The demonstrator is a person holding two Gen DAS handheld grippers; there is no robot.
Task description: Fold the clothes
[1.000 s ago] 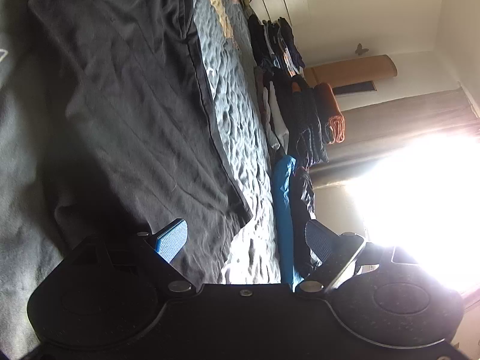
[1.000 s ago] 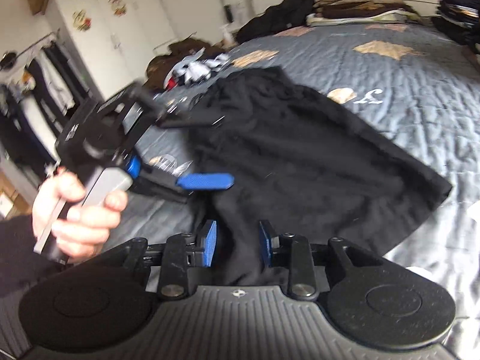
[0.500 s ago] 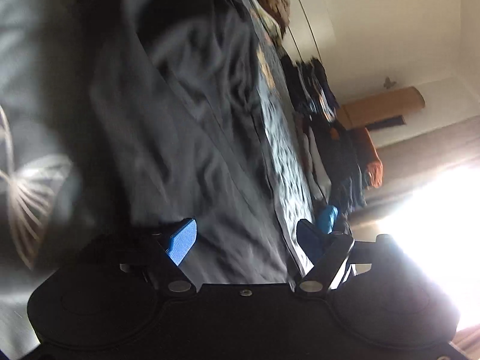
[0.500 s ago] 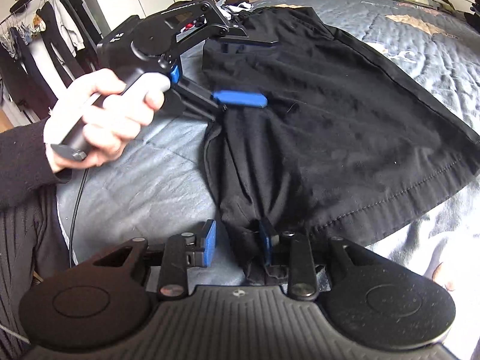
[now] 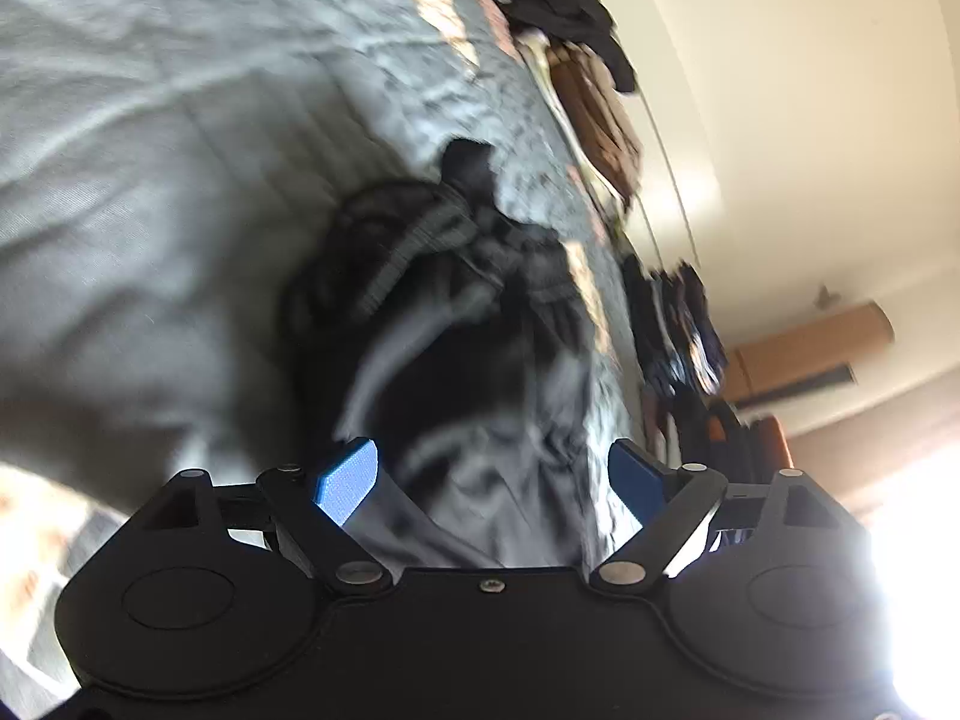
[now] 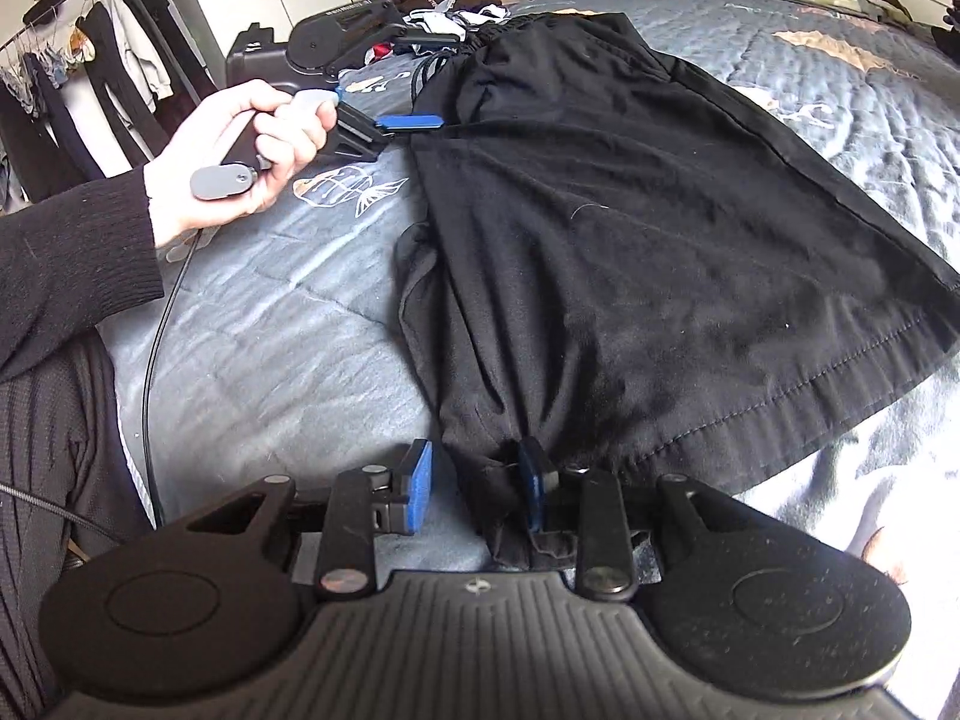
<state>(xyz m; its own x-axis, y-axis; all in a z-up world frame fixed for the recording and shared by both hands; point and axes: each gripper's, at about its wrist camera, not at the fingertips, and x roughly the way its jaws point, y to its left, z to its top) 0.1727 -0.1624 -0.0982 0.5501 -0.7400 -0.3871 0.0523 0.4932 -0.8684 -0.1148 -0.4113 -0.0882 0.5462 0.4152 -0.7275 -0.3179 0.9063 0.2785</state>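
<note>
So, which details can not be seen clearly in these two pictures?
- Left wrist view: black garment smeared by motion blur; its folds are unreadable.
- Left wrist view: window blown out by glare.
- Right wrist view: garment hem corner hidden behind the right gripper.
- Right wrist view: left gripper, upper finger hidden.

You've got matt black woven cloth in the shorts [image 6: 630,228], a soft quilted grey bedspread [image 6: 270,324] puckered with stitching beneath, and on your right gripper [image 6: 474,480] matt black plastic, shiny metal rivets and rough blue pads [image 6: 418,474].
</note>
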